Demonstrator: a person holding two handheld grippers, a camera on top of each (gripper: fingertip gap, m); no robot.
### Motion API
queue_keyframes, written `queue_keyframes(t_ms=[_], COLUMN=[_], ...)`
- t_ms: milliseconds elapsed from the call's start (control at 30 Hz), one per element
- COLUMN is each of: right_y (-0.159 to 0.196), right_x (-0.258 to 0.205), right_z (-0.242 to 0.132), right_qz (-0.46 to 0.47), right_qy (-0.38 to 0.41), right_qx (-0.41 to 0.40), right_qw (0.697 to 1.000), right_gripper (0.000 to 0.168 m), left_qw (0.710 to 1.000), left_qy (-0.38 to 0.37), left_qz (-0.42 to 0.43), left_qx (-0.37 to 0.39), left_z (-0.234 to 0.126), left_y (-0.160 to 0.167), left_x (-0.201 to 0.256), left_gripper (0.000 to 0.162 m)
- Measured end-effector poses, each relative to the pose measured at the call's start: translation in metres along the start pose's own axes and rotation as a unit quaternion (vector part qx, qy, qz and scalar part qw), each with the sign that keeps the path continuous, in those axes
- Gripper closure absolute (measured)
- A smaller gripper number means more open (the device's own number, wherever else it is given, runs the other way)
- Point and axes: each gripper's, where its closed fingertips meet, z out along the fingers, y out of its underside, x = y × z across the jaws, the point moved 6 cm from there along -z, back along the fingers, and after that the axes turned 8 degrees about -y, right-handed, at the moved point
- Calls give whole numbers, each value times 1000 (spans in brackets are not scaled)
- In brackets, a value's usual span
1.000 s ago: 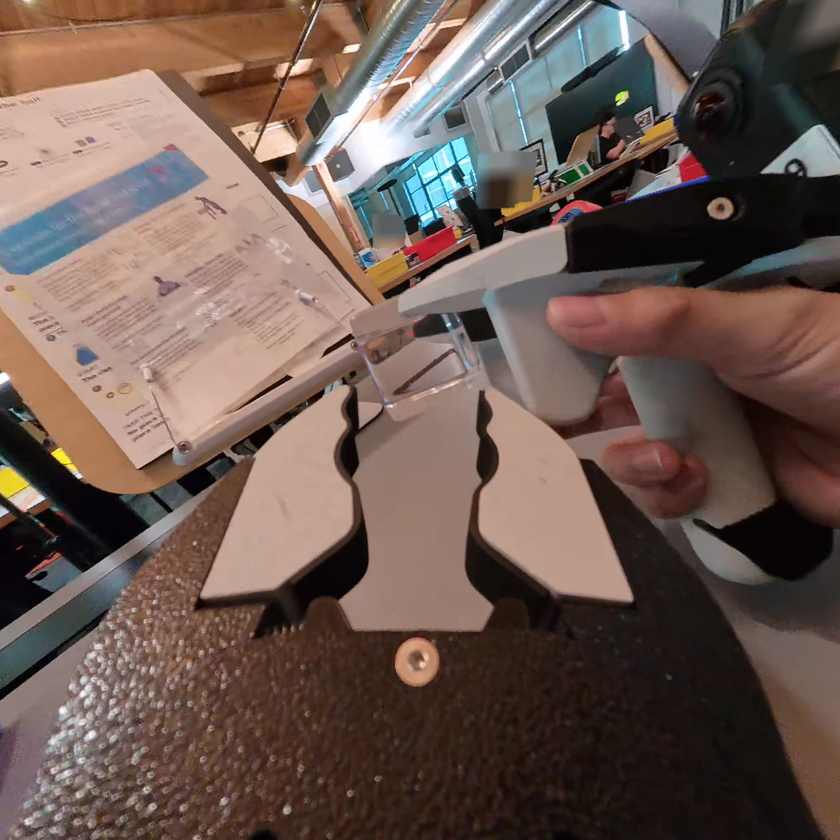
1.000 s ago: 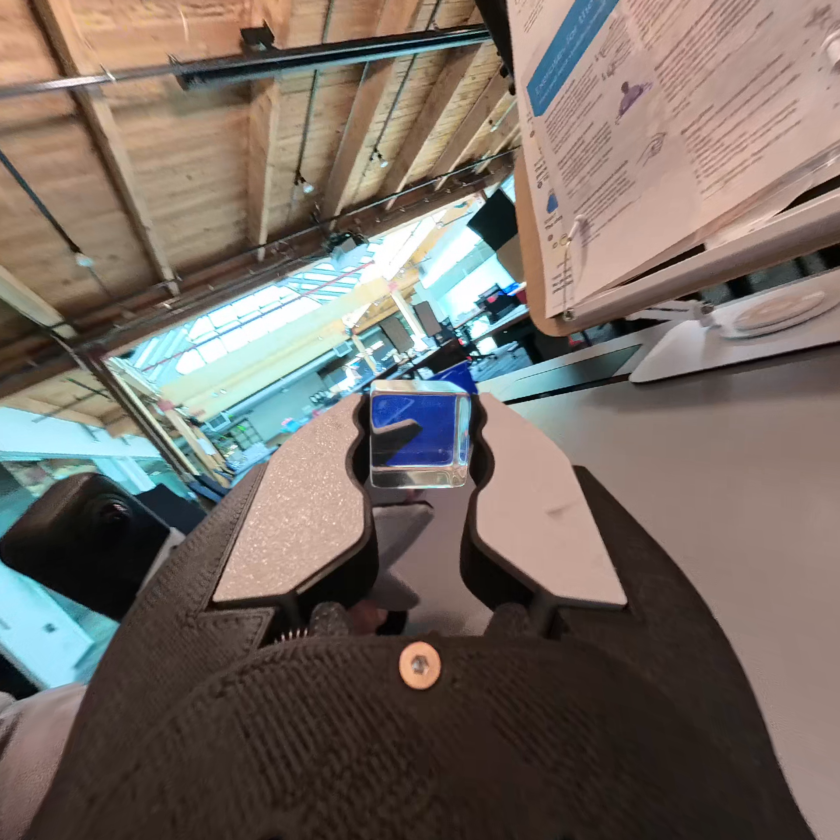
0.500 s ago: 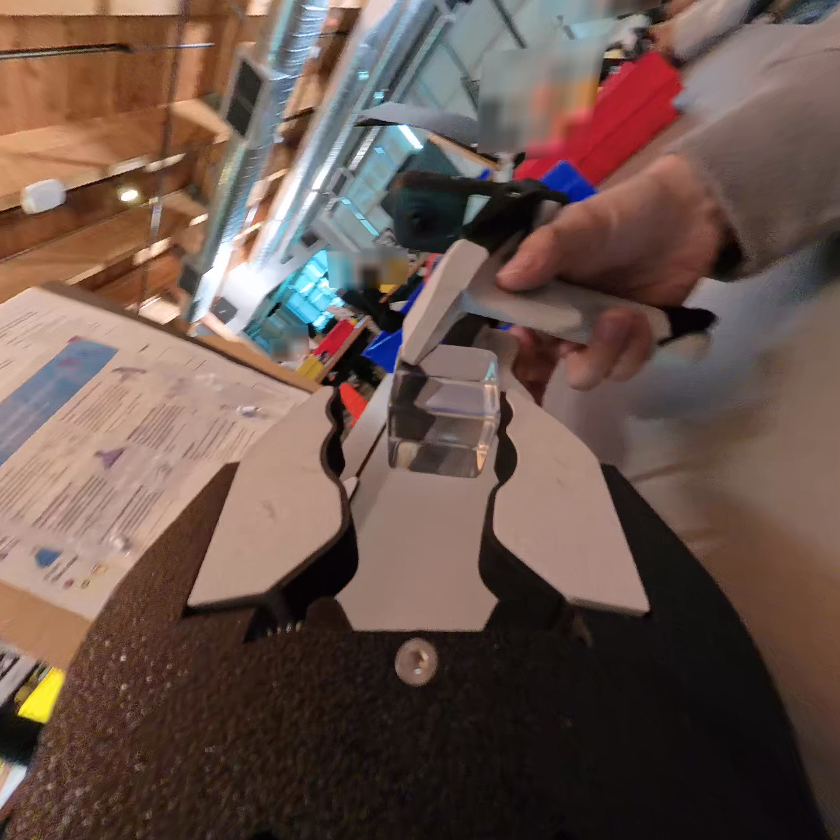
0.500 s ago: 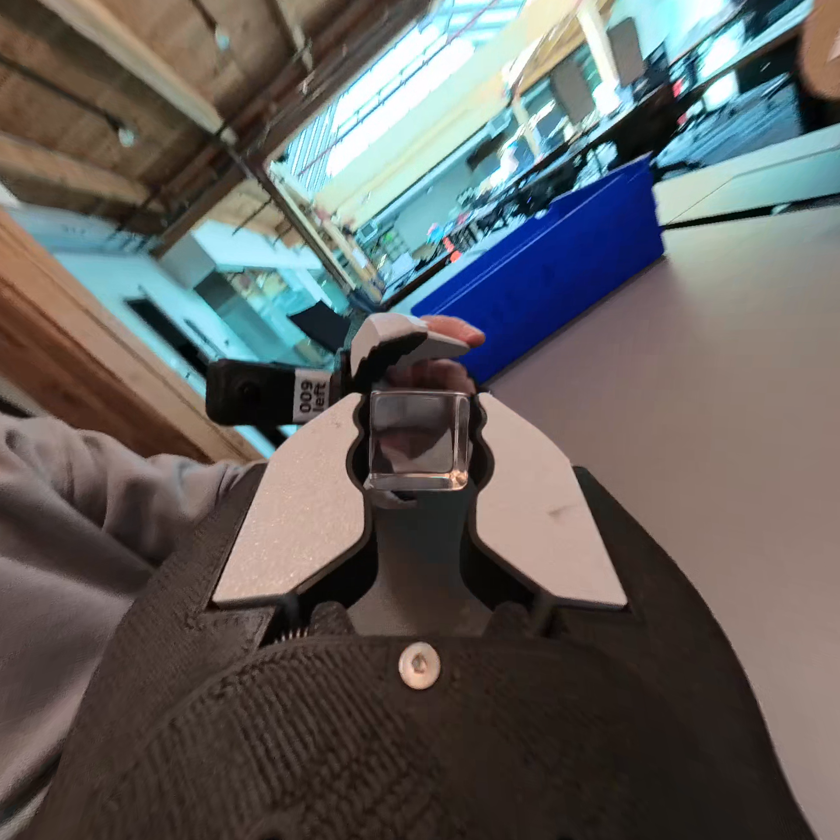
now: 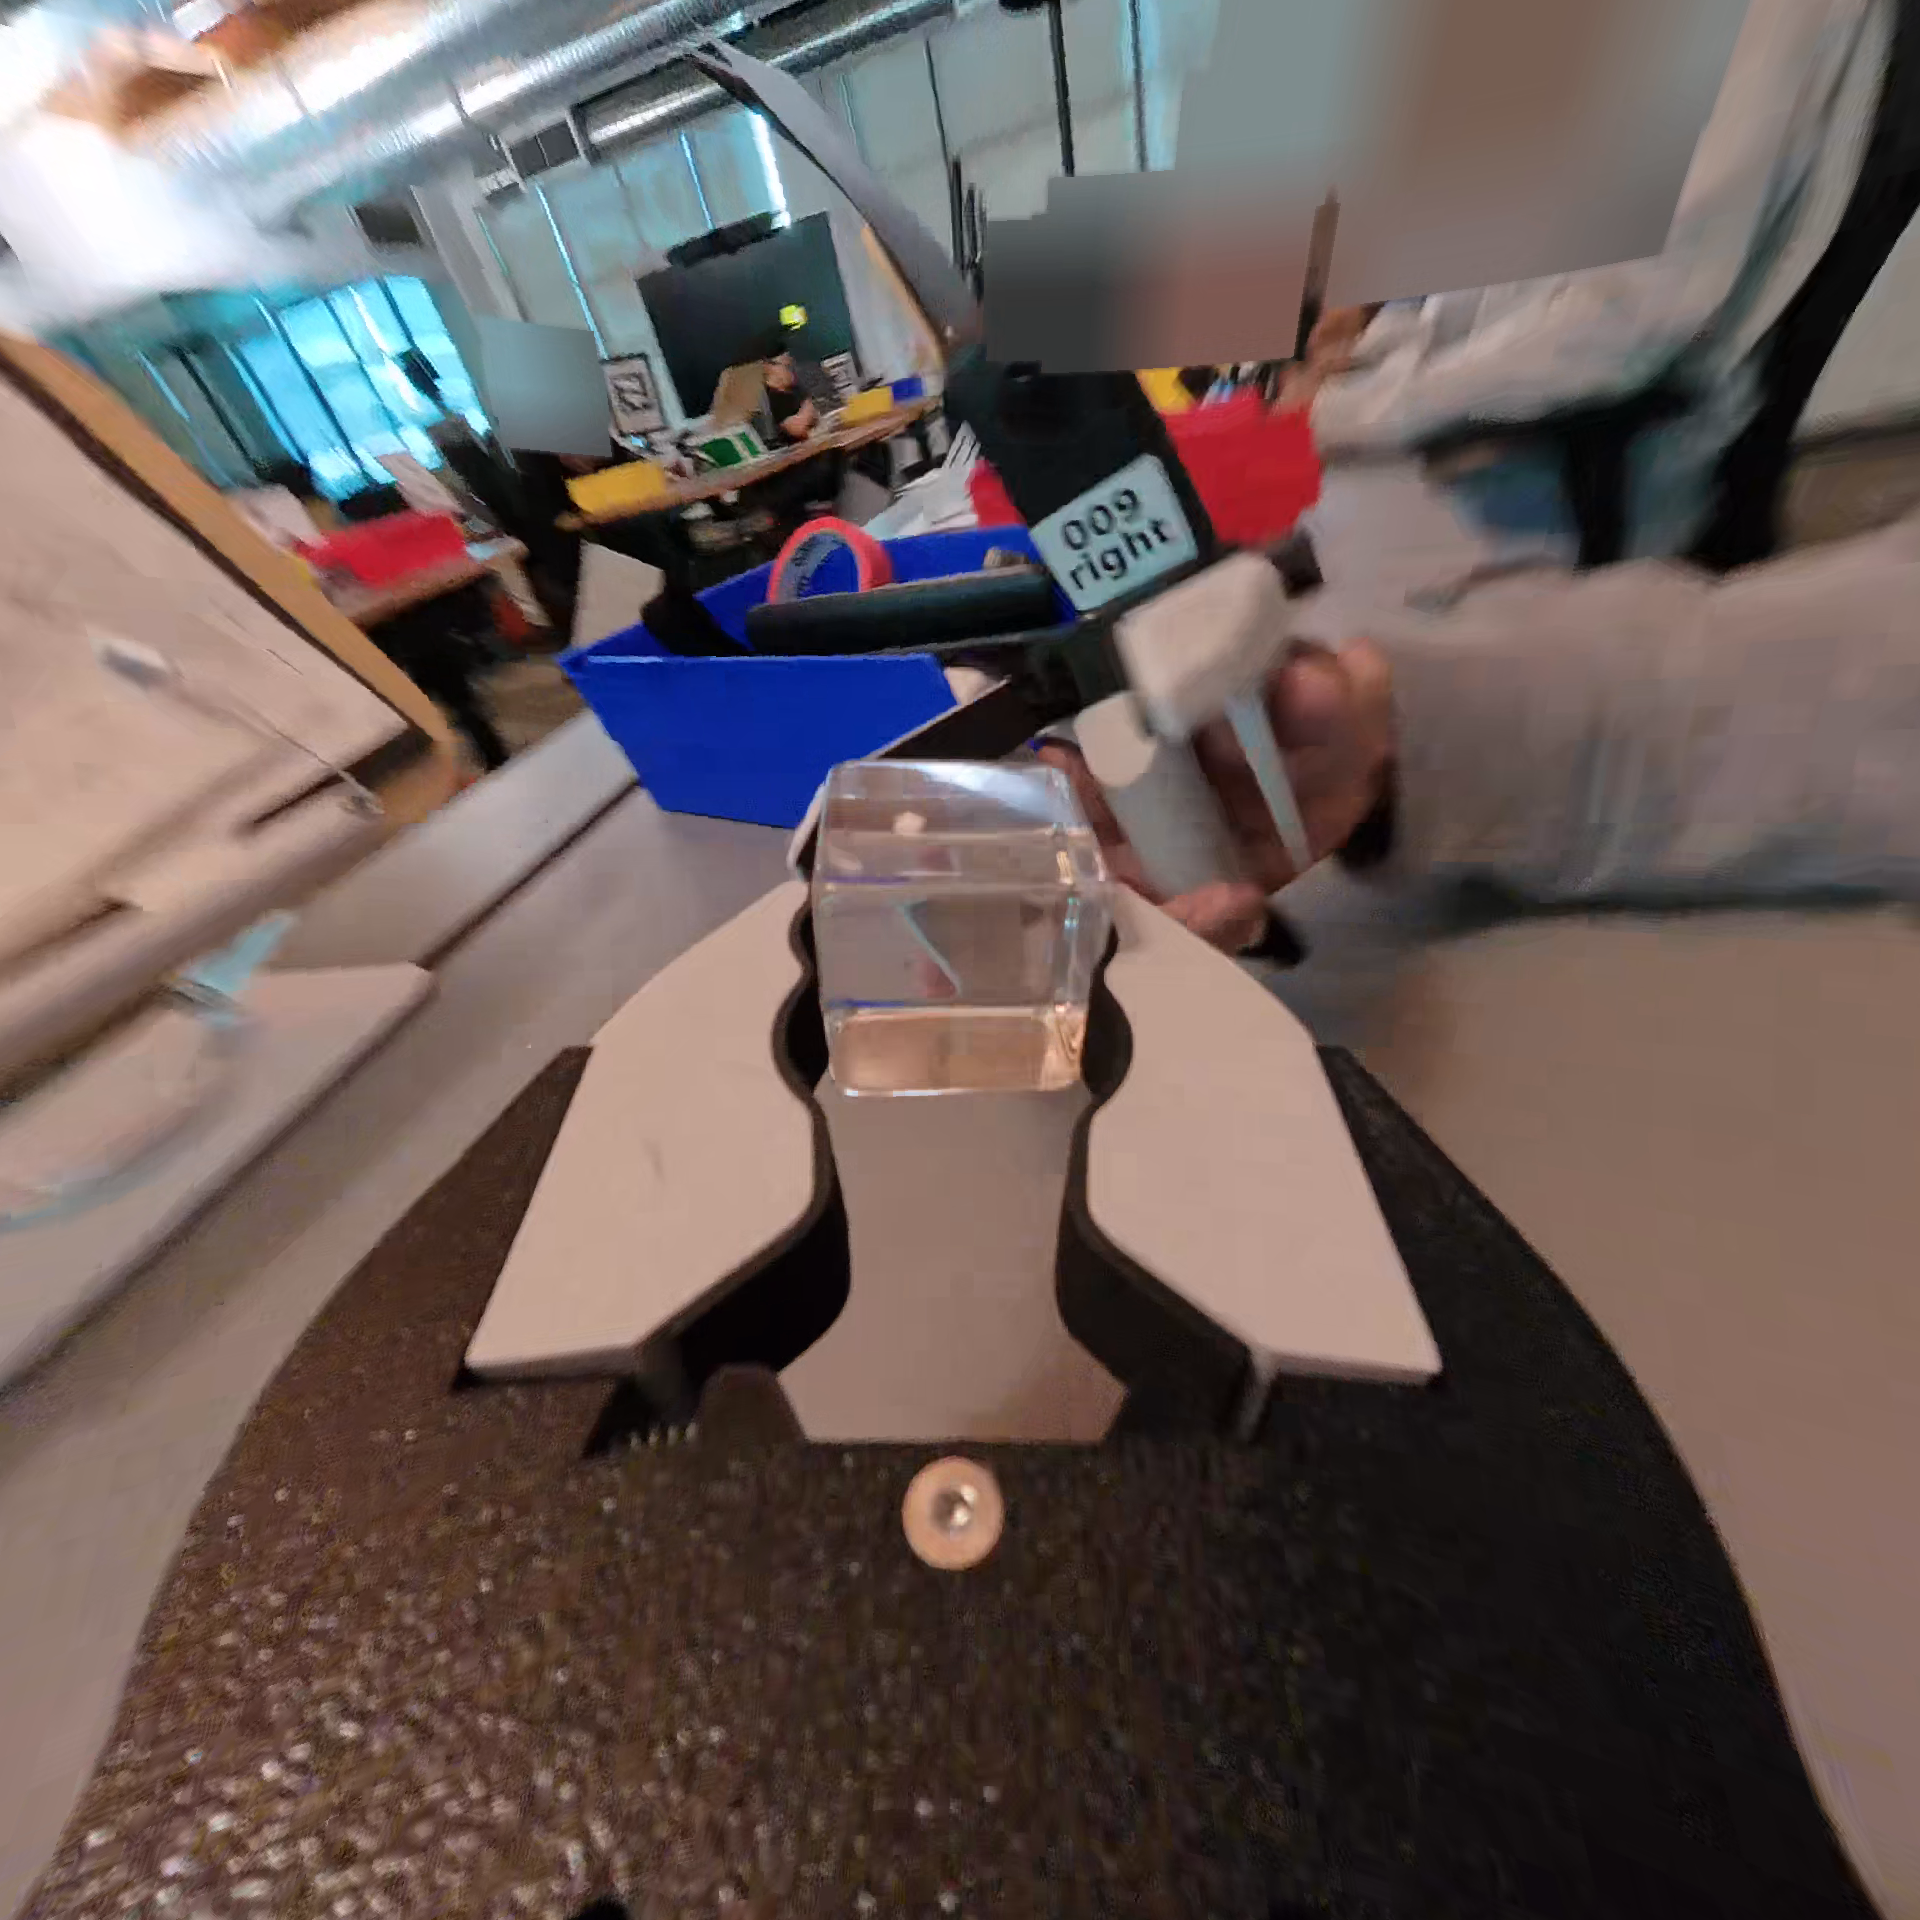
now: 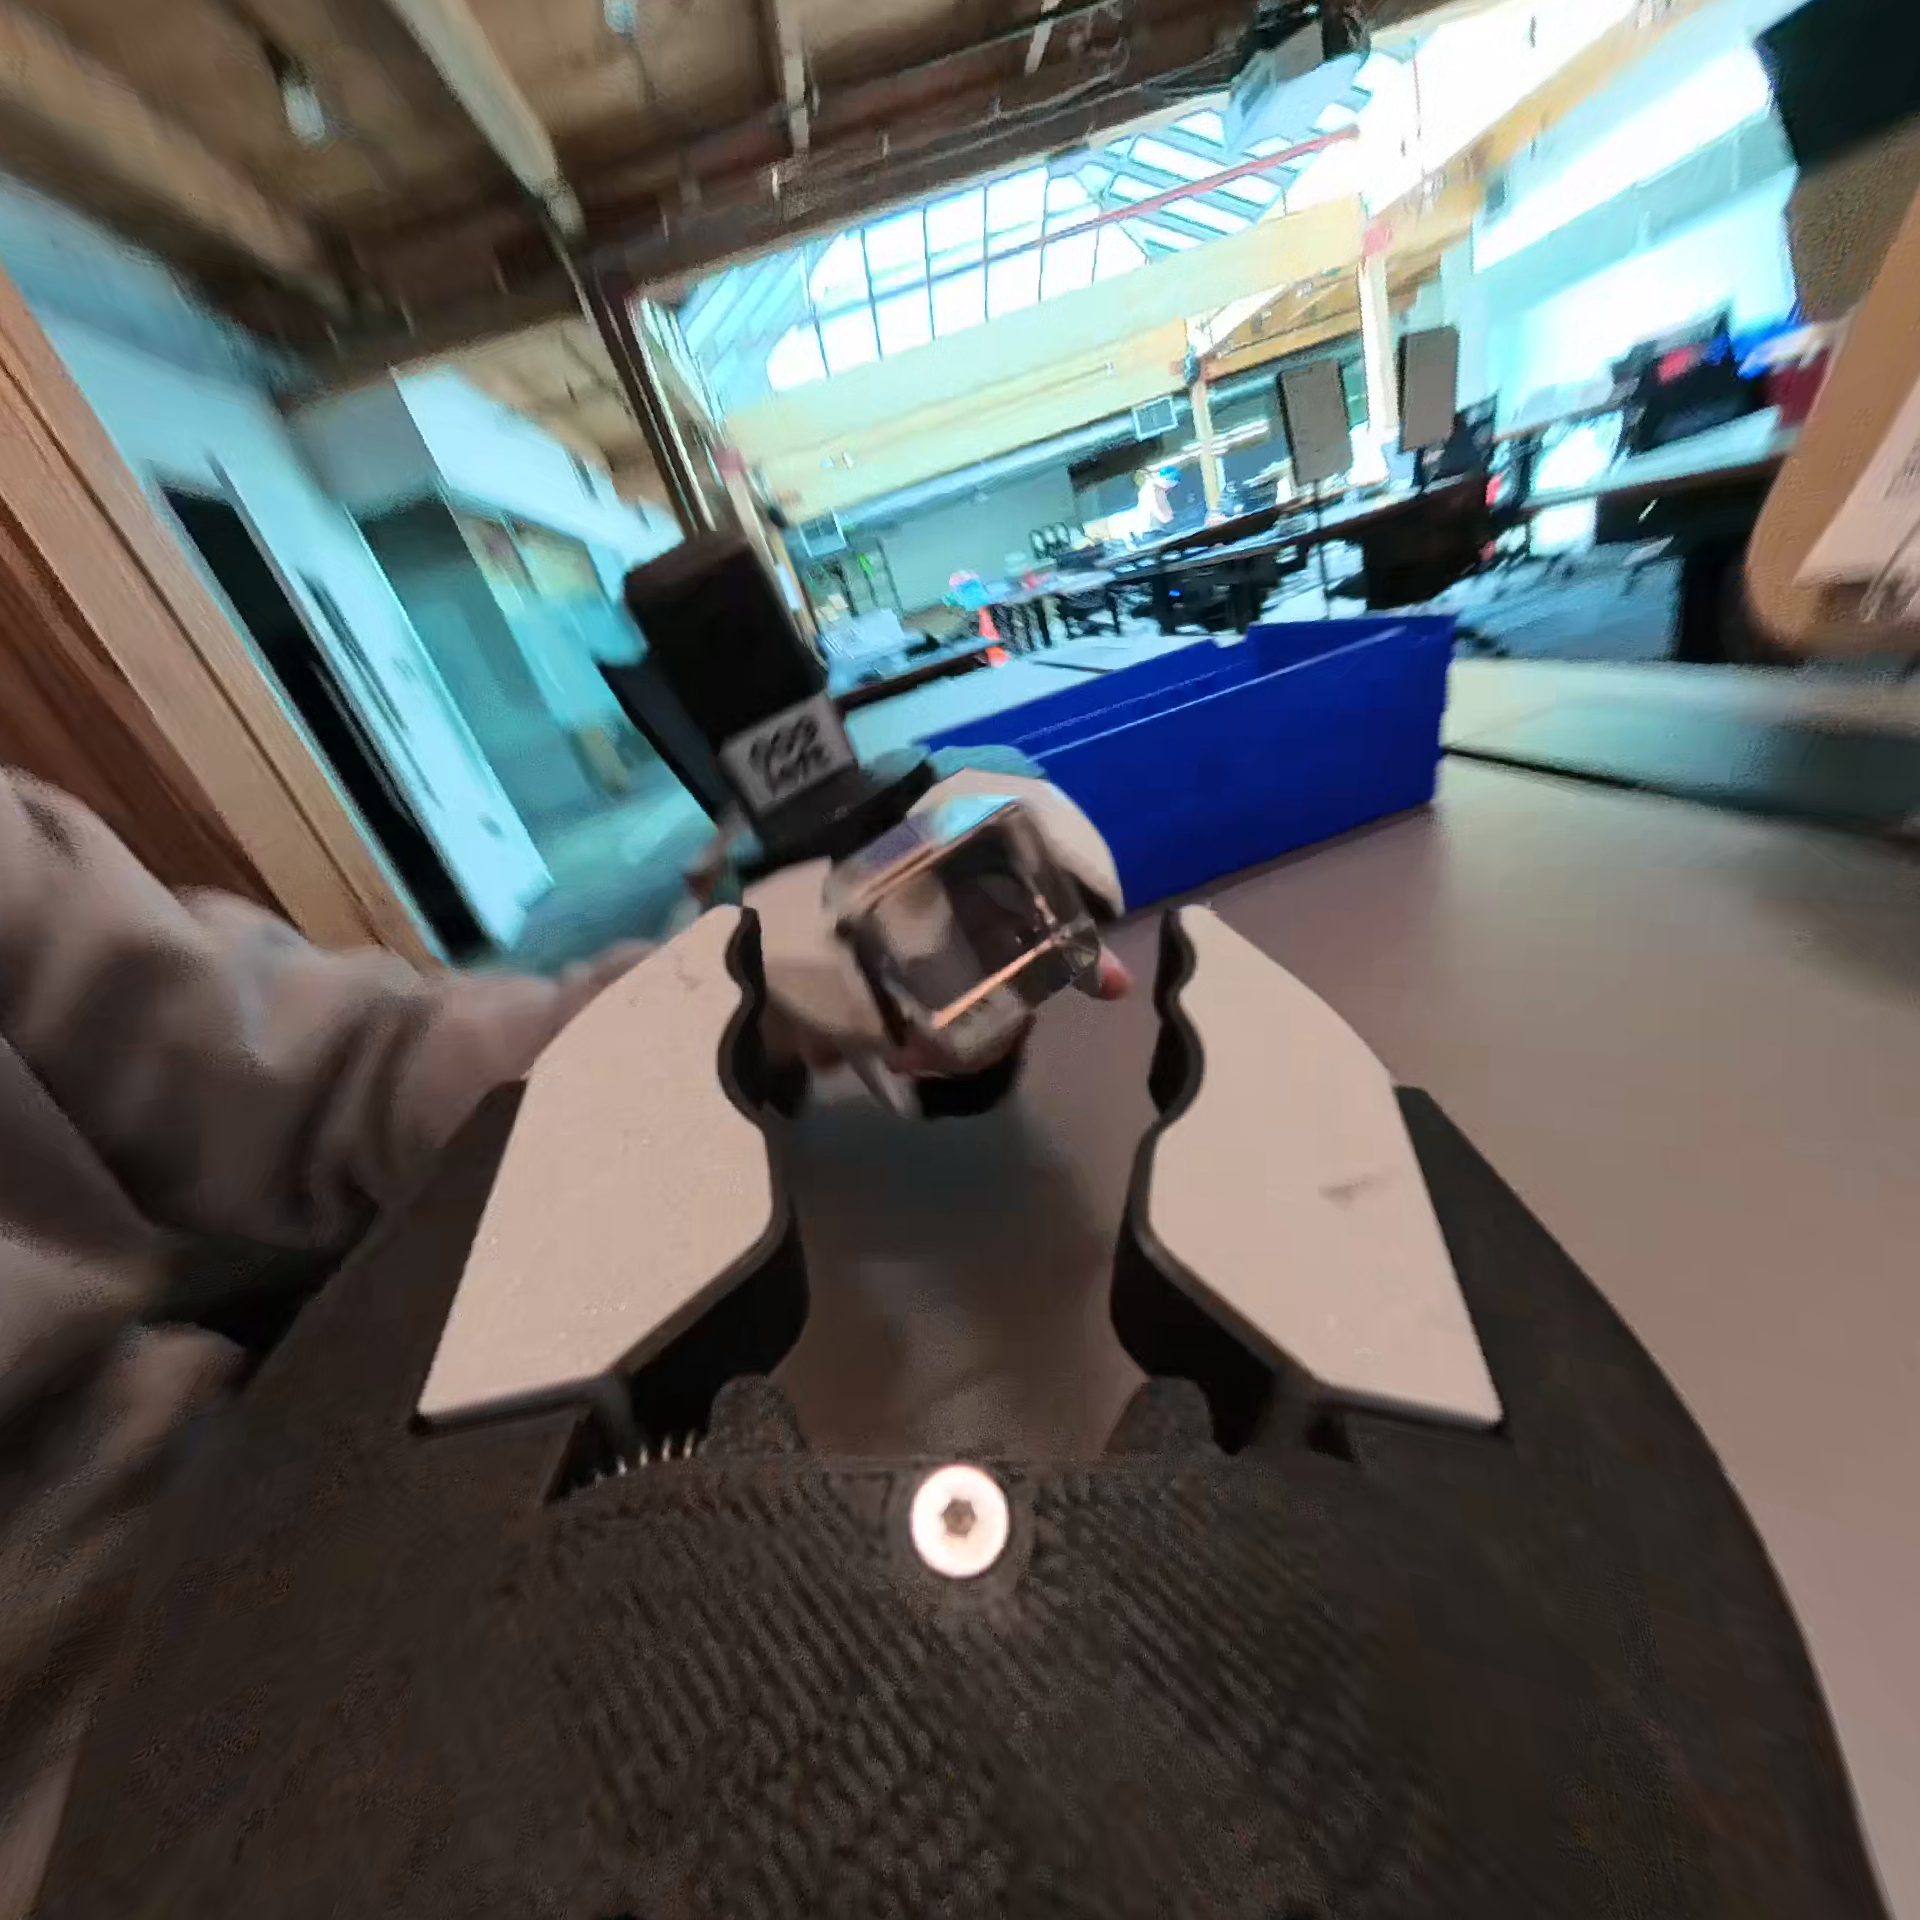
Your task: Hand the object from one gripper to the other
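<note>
The left gripper [image 5: 951,935] is seen at the centre of the left wrist view, its two grey fingers [image 5: 686,1164] drawn in and pressed on both sides of a clear block. The right gripper [image 6: 956,997] is seen at the centre of the right wrist view with its fingers [image 6: 1299,1195] spread wide, nothing being touched. Each is gripped by a hand [image 5: 1320,748] in a grey sleeve.

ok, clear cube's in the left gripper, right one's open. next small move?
Probably back the right gripper straight away. Its fingers stand apart, clear of the clear cube, which sits clamped between the left gripper fingers above the table. The handover looks done.
</note>
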Motion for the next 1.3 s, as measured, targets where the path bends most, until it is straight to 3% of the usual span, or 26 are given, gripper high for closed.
queue_keyframes(t_ms=[100, 200, 233, 300, 500, 633, 767, 833, 900, 967, 1100, 1133, 1300], right_y=[3, 8, 14, 25, 31, 41, 40, 38, 37, 37, 41, 44, 50], right_x=[-6, -9, -11, -11, -23, -29, -27, -26, -20, -8, 23, 27, 30], right_z=[-2, 1, 4, 12, 22, 24, 25, 25, 25, 22, 6, 4, 7], right_qz=[-214, -466, -520, -560, -537, -532, -525, -517, -510, -528, -571, -569, -565], right_qy=[63, 154, 159, 156, 109, 68, 81, 87, 120, 182, 313, 321, 339], right_qx=[-97, -156, -183, -231, -211, -222, -217, -221, -246, -296, -450, -474, -510], right_qw=[970, 857, 819, 780, 809, 815, 819, 822, 815, 775, 612, 591, 553], right_gripper=[87, 83, 84, 79, 73, 101, 120, 121, 121, 122, 122, 121, 121], left_qw=[976, 909, 895, 885, 860, 839, 831, 831, 844, 884, 943, 950, 956], left_qy=[57, 140, 159, 183, 268, 296, 306, 302, 271, 180, -23, -51, -135], left_qz=[-208, -390, -413, -418, -404, -434, -443, -448, -444, -412, -303, -284, -203], left_qx=[-21, -45, -52, -91, -155, -144, -141, -136, -130, -127, -133, -124, -166], left_z=[-4, -4, -4, -3, 0, 3, 3, 4, 6, 10, 13, 14, 22], left_y=[1, 6, 9, 16, 23, 24, 25, 24, 25, 30, 33, 30, 35], left_x=[-14, -19, -17, -10, 16, 19, 20, 19, 14, 2, -19, -20, -10], left_gripper=[116, 116, 116, 116, 116, 116, 116, 116, 116, 113, 92, 92, 92])
